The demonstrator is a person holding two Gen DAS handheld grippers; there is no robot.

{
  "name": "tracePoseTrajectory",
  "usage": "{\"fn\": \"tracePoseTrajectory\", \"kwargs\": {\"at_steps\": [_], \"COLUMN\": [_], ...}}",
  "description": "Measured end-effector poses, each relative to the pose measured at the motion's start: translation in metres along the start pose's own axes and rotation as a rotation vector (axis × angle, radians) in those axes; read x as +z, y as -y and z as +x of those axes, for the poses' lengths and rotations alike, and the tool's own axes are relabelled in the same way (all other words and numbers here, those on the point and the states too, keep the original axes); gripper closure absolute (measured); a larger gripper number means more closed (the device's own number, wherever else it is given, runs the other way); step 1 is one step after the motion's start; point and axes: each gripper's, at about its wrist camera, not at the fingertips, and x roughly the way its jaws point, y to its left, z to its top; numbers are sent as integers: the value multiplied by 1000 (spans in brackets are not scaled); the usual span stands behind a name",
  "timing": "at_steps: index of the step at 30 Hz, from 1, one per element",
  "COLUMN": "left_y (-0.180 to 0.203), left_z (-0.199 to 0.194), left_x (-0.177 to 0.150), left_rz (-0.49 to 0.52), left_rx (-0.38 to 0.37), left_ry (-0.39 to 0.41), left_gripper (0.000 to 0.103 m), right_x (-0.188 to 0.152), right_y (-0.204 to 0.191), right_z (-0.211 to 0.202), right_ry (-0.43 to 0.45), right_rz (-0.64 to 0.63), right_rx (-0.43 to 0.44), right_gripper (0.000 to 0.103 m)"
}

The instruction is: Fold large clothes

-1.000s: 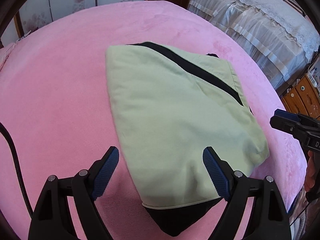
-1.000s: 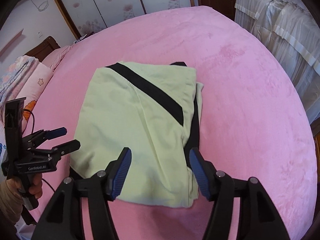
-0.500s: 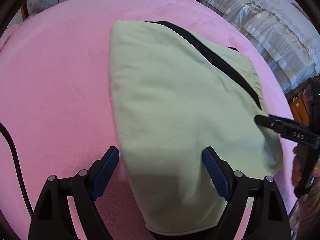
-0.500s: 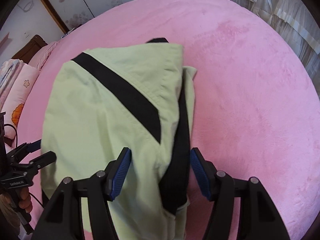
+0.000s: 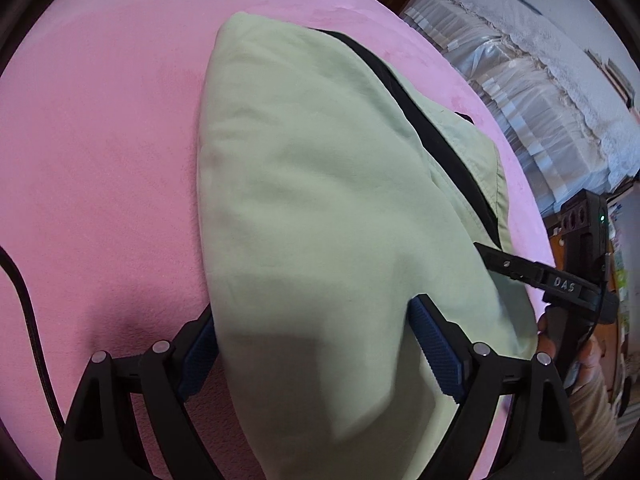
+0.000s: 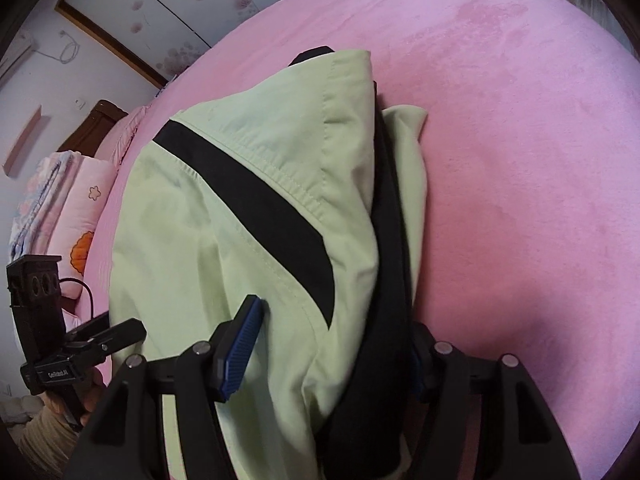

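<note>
We find the folded green garment [image 5: 320,200] on the pink bed [image 5: 100,140], its long axis running from 6 toward 12 o'clock away from both grippers, each straddling a near corner. The left gripper [image 5: 316,352], pitched down, stands wide open around the cloth. The right gripper [image 6: 332,352] has just been closing, cloth between its fingers [image 6: 240,344], not visibly pinched; neither hand is nearer.

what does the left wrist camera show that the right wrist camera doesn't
Only the left wrist view: the white lace-covered furniture beside the bed and a black cable on the pink cover. Only the right wrist view: the flowered wardrobe doors, the pillows and the garment's black side panel. Both: the pink bed cover, the folded light green garment with its black stripe, and both grippers, left and right, each straddling its near edge.
</note>
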Motion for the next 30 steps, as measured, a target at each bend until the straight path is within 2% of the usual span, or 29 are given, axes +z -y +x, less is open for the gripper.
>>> {"fn": "tracePoseTrajectory", "kwargs": {"at_steps": [2,3,4,5,7,10,16,21,25,30], "left_y": [0,3,9,14,25,30,45,26,-8,-71], "left_z": [4,3,1,0,-10,-31,-84,-150,-204,-267], "left_x": [0,-1,-3,-3,-5,-6,-27,-59,-79,-74], "left_rz": [-23,-13,12,28,61,72,136,134,122,121], "left_rx": [-16,-7,8,20,55,73,129,155,198,286], "left_ry": [8,21,36,44,67,82,77,63,63,107], "left_gripper": [22,29,40,44,61,72,73,73,73,73], "right_x": [-1,-3,-3,-4,-8,-17,-52,-89,-111,-102], "right_y": [-1,-3,-8,-13,-25,-54,-112,-150,-205,-282], "right_z": [0,-2,-3,-5,-12,-30,-63,-83,-78,-53], "right_ry": [6,15,21,35,54,95,117,106,91,103], "right_rz": [8,5,-1,-9,-34,-98,-176,-184,-249,-337], "right_rx": [14,13,8,-6,-23,-54,-106,-39,11,68], "right_gripper": [65,74,77,82,87,91,92,92,93,93]}}
